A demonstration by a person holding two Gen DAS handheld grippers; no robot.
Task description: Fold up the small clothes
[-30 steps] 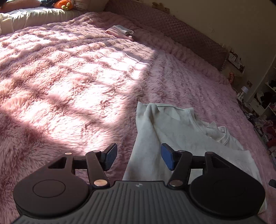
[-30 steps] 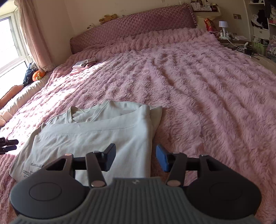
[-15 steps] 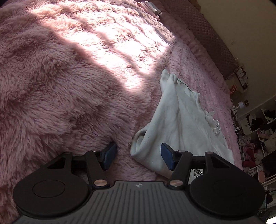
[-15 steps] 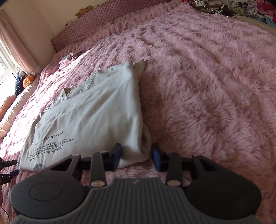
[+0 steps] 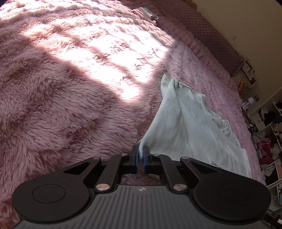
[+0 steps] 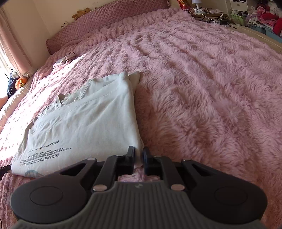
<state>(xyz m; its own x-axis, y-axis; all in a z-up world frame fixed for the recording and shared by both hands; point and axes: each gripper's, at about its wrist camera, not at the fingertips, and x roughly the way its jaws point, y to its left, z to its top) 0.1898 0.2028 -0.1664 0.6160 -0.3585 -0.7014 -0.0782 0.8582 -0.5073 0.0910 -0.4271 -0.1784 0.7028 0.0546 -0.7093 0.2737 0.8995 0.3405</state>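
While clamped on opposite near corners of the pale T-shirt (image 6: pixel 84 123), left gripper (image 5: pixel 140 155) and right gripper (image 6: pixel 138 156) facing its length stretching away toward the headboard (image 6: pixel 112 15).

A soft, matt woven cloth is seen in the pale t-shirt (image 6: pixel 88 123), with black print on it. The pink blanket (image 6: pixel 202 88) is made of long, shaggy plush. Matt black plastic forms the left gripper (image 5: pixel 140 155) and the right gripper (image 6: pixel 138 156), with small shiny metal rivets. The headboard (image 6: pixel 114 15) is covered in quilted, velvety fabric.
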